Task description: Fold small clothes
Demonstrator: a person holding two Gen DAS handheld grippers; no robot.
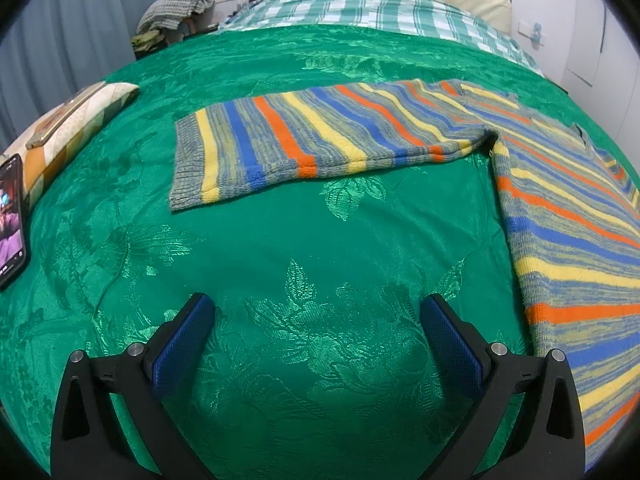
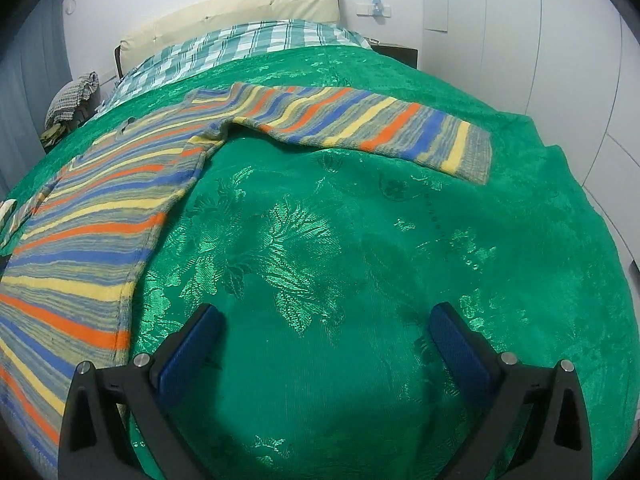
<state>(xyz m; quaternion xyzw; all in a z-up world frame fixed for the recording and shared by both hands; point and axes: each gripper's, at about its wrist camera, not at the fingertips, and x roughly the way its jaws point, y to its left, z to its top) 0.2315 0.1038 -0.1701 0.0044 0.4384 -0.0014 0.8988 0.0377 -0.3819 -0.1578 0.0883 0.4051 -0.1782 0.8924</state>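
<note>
Sweater (image 1: pixel 560 216) lies flat mid-bed, both sleeves (image 1: pixel 320 136) spread toward the side edges (no fold made yet). Left gripper (image 1: pixel 318 340) and right gripper (image 2: pixel 326 344) hover over green cover (image 1: pixel 280 260), fingers wide apart, empty. All folding remains.

A knitted sweater (image 1: pixel 560 216) striped in blue, orange, yellow and grey lies spread flat and unfolded on the green bedspread (image 1: pixel 280 280), its two sleeves (image 1: pixel 320 136) stretched straight out to either side, each ending in a ribbed grey cuff (image 2: pixel 478 152).
</note>
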